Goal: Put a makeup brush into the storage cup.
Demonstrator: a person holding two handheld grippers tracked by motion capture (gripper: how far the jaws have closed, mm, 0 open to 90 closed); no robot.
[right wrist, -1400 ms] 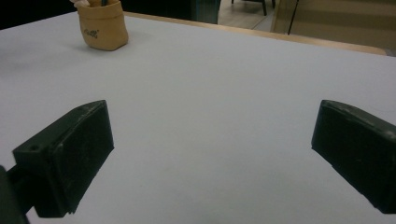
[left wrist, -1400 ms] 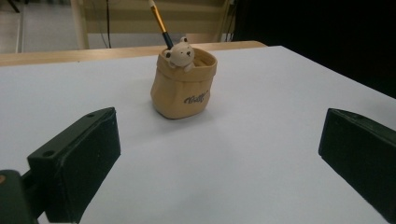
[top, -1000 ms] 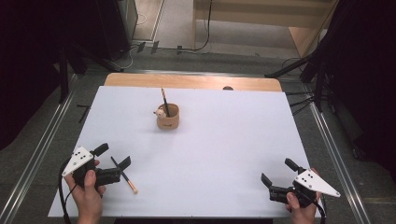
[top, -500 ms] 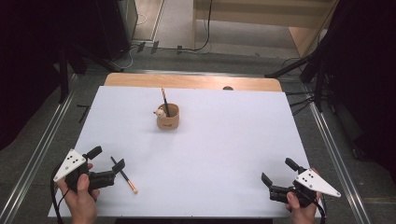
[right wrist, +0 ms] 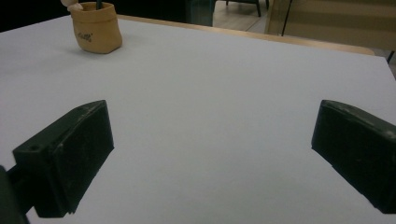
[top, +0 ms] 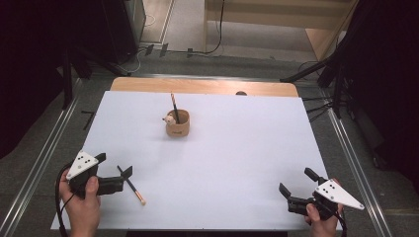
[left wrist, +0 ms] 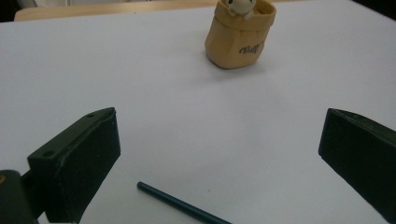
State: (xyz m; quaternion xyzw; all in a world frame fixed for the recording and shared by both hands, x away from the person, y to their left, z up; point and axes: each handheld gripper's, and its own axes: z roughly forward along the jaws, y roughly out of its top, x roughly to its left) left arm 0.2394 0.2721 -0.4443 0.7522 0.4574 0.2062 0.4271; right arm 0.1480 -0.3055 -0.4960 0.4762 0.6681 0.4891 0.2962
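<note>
While left gripper (top: 114, 169) is hovering, jaws spread, over pencil (top: 131, 185) lying on table near front-left edge: lowering squarely, pinching mid-shaft advised. Right gripper (top: 298, 186) idling, jaws spread.

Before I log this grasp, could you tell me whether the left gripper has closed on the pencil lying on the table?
No, the left gripper stands open, with the pencil lying loose between its jaws.

The table (top: 237, 163) has a matt white top with a wooden far edge; the tan pot (left wrist: 239, 35) looks like soft cloth, perhaps.
</note>
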